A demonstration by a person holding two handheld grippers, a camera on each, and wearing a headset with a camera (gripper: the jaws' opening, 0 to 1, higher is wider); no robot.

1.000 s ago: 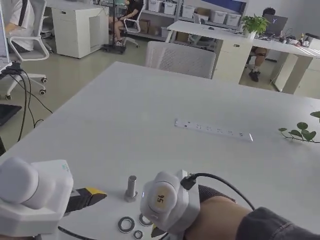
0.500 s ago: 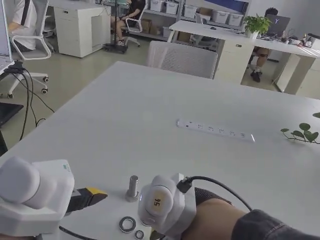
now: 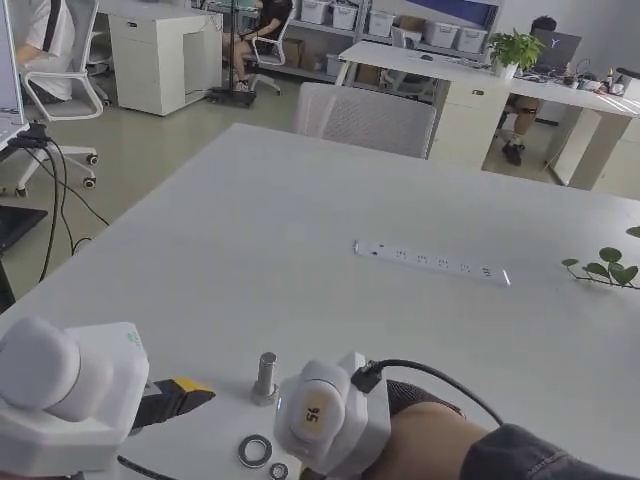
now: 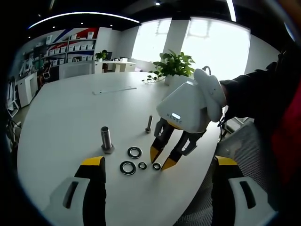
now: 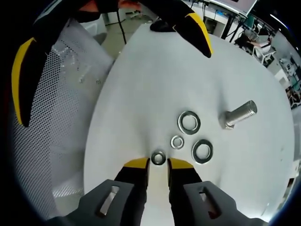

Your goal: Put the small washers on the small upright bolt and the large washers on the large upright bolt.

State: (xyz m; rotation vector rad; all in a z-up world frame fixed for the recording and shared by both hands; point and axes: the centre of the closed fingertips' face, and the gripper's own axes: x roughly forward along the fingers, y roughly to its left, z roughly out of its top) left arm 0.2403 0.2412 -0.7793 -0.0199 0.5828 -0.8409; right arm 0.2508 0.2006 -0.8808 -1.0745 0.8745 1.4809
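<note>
Right gripper (image 5: 158, 165) has dropped lower toward the table (image 3: 300, 230).
Tagged "56", its jaws narrowly straddle 1 small washer (image 5: 158, 157) without clamping it; left gripper (image 3: 178, 395) gapes wide near the large bolt (image 4: 106, 140).

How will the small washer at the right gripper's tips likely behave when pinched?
The small washer looks like thin, flat metal lying on the smooth table: probably stiff and light, but it may skid. The right gripper flanks its narrow rim; a slight miss could flip it or set it rolling.
</note>
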